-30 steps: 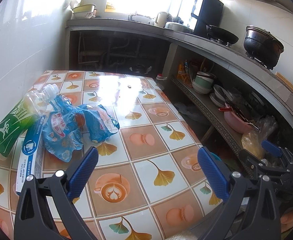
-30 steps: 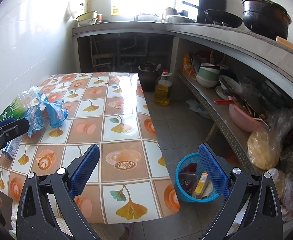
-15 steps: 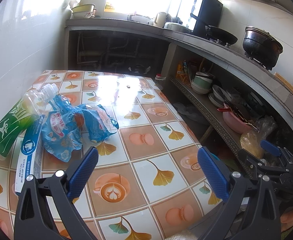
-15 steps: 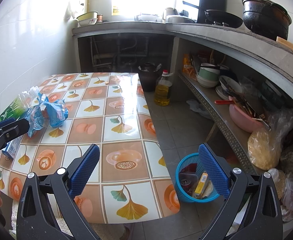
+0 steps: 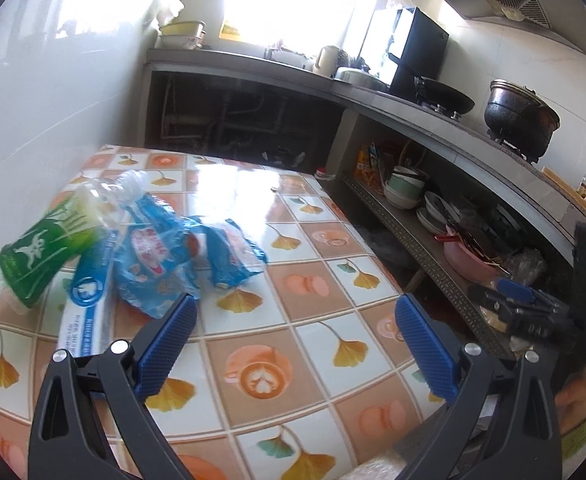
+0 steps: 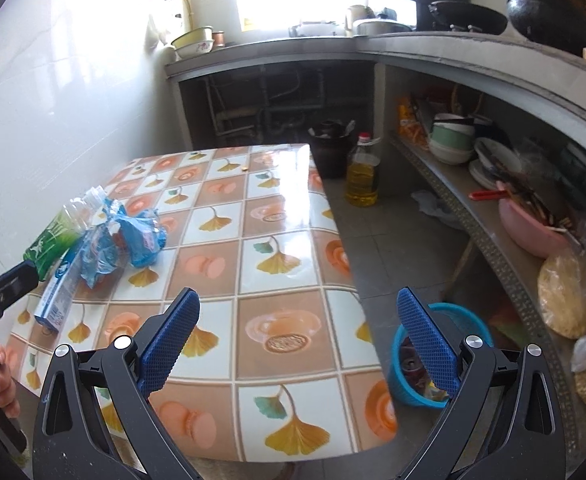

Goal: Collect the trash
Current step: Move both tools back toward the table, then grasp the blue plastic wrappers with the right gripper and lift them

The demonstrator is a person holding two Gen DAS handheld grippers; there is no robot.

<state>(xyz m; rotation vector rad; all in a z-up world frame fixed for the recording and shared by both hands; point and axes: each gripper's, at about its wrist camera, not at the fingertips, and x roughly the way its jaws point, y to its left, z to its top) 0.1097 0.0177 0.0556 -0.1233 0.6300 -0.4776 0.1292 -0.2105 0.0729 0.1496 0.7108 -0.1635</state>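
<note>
Glossy tiled table, ginkgo print. Round blue mesh trash basket on floor beside it. Trash at table's wall side: green-labelled clear bottle, crinkled blue wrappers, flat toothpaste box. Left gripper and right gripper: ribbed blue pads spread, empty.
</note>
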